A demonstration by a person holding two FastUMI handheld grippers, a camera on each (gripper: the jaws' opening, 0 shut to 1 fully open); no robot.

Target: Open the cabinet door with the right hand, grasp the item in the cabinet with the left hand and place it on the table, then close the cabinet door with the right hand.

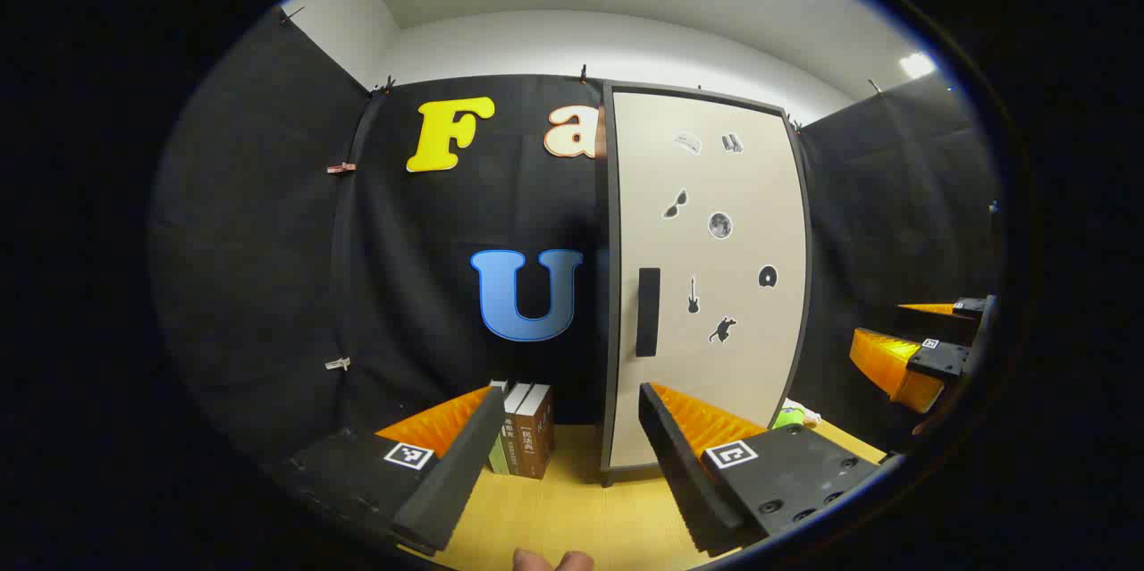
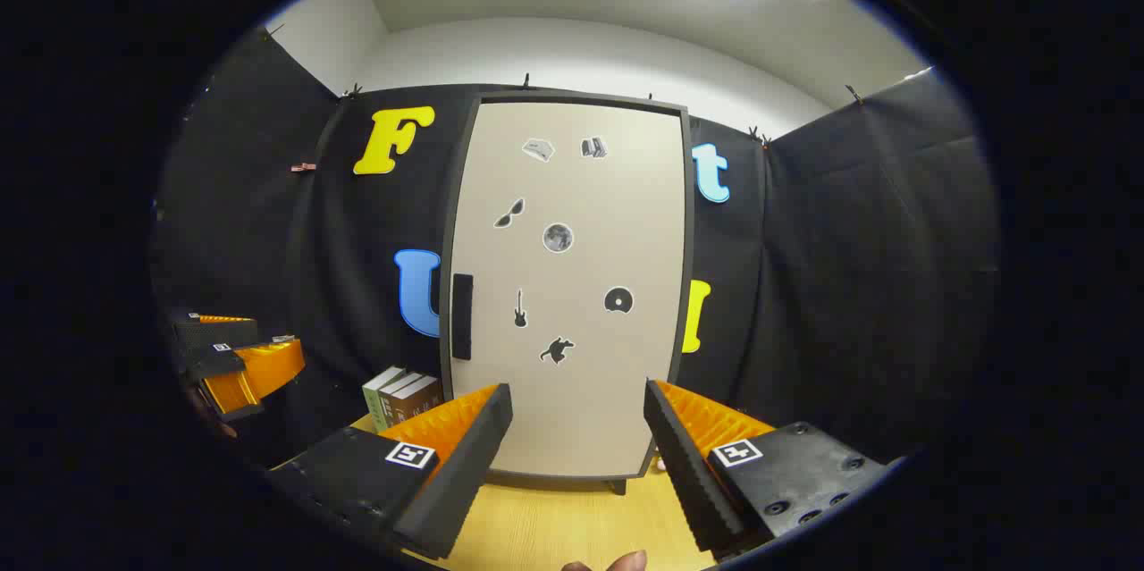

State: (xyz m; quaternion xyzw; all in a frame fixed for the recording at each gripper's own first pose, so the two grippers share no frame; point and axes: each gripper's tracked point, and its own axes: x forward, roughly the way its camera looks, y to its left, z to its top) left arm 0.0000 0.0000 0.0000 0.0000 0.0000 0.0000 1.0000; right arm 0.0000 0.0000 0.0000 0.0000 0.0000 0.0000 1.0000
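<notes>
so you held both grippers up in front of the shut cabinet door (image 2: 567, 285), its dark vertical handle (image 2: 462, 316) on the door's left edge and small stickers (image 2: 558, 238) scattered over the pale panel. your right gripper (image 2: 576, 441) was released, jaws wide apart with nothing between them, aimed at the lower part of the door and apart from it. your left gripper (image 1: 563, 441) was likewise spread and empty, pointing at the door's handle side. in the left gripper view your right gripper sat off at the right edge. a few upright books (image 1: 525, 428) stood on the wooden table (image 1: 572, 508) just left of the cabinet. the item inside was hidden behind the door, so you couldn't tell where it sat.
</notes>
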